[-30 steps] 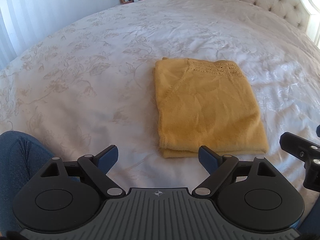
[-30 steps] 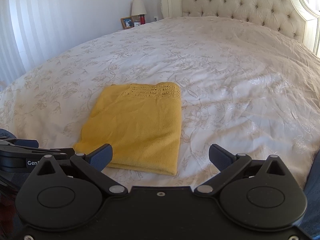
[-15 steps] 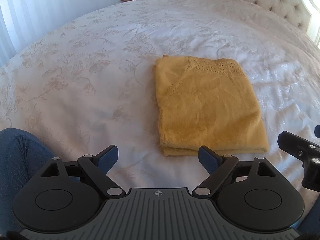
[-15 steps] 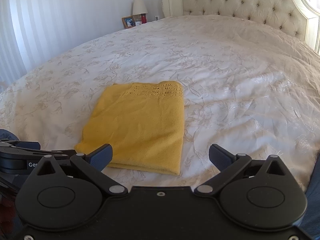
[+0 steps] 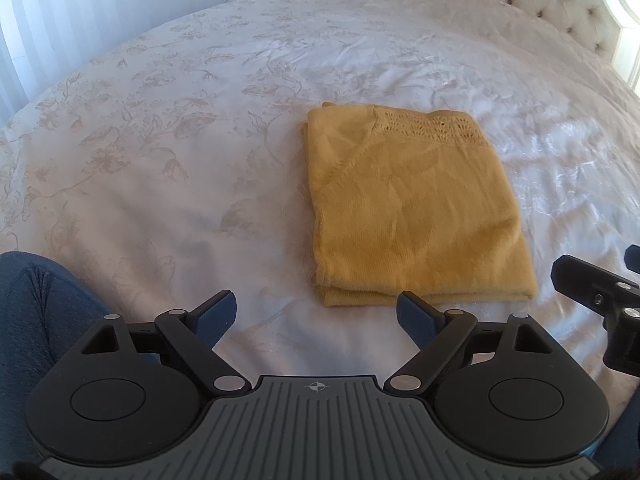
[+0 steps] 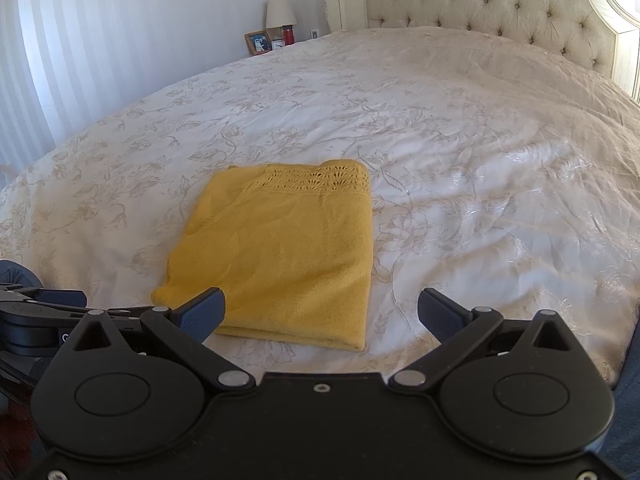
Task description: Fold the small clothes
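Observation:
A yellow knitted garment (image 5: 412, 208) lies folded into a flat rectangle on the white bedspread (image 5: 160, 152), its openwork band at the far edge. My left gripper (image 5: 318, 314) hovers open just short of the garment's near edge, nothing between its blue pads. From the right wrist view the same garment (image 6: 280, 252) sits ahead and left. My right gripper (image 6: 320, 314) is open too and holds nothing; its left finger (image 6: 202, 314) overlaps the garment's near left corner in the picture.
A tufted headboard (image 6: 500, 8) stands at the far end of the bed. A lamp, a photo frame (image 6: 258, 42) and a red jar sit on a nightstand beyond. A person's blue-clad leg (image 5: 36, 320) is at the left.
The garment lies as before. Both views have shifted slightly; neither gripper has changed its opening.

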